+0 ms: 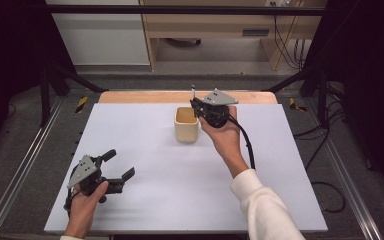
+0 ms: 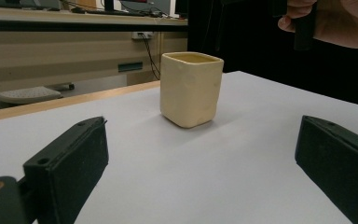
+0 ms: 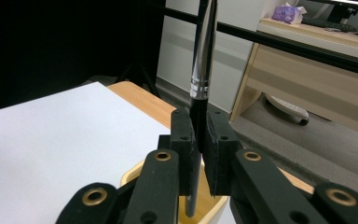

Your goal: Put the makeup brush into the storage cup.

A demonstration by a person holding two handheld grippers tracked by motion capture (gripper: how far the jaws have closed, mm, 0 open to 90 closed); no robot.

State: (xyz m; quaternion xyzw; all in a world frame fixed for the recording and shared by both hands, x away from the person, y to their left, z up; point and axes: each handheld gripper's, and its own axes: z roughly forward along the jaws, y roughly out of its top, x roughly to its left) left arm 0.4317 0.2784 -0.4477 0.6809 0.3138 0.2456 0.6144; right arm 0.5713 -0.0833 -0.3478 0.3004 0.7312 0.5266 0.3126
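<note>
Right gripper (image 3: 199,154) clamps pen (image 3: 201,70) above cup (image 1: 186,124), pen tip hidden inside; left gripper (image 1: 121,168) open, well apart from cup.

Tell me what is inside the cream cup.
The lower end of a pen, clamped upright by the right gripper, dips into the cup. The cup's bottom is hidden by its walls and the jaws.

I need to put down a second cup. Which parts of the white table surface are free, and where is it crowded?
Free: the wide middle between the cream cup and the left claw, and the whole far-left stretch beside the cup. Near right, the sleeve crosses. Crowded: at the cup, where the right claw holds a pen over its opening.
</note>
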